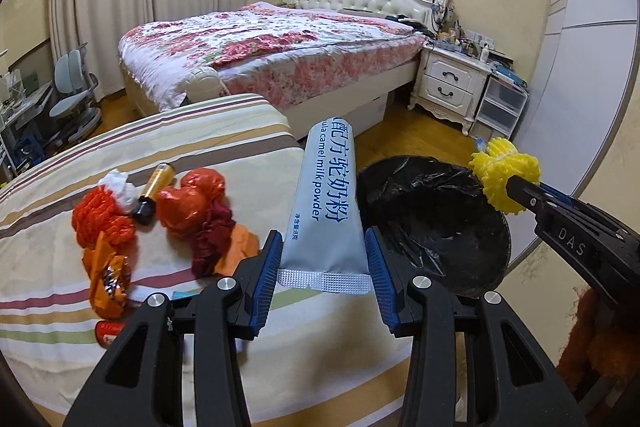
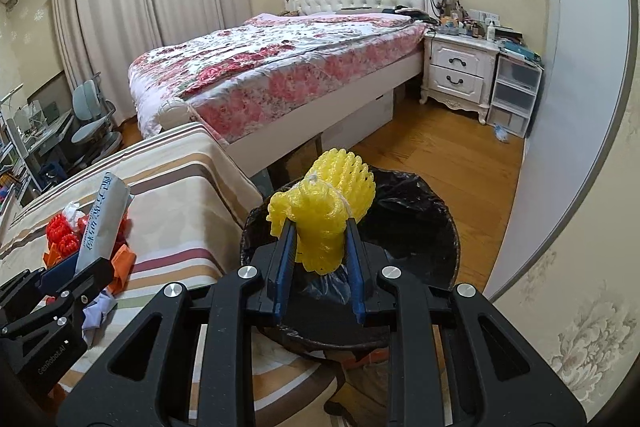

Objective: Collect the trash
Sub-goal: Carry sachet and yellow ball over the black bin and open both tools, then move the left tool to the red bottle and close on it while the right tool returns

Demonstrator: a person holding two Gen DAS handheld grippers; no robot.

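Your left gripper [image 1: 324, 255] clamps a long, flat milk powder sachet [image 1: 326, 195], smooth grey-blue foil with blue print and a crimped silver end, standing up between the ribbed blue pads above the striped cloth [image 1: 180, 147]. Your right gripper [image 2: 320, 247] is closed narrow on a yellow foam fruit net [image 2: 324, 215], soft and bumpy, tied with thin string, held over the round bin [image 2: 448, 227] lined with a shiny, wrinkled black bag. On the cloth lie a red foam net [image 1: 96, 215], crumpled orange wrappers [image 1: 108, 275] and a small gold bottle [image 1: 154, 191] with a black cap.
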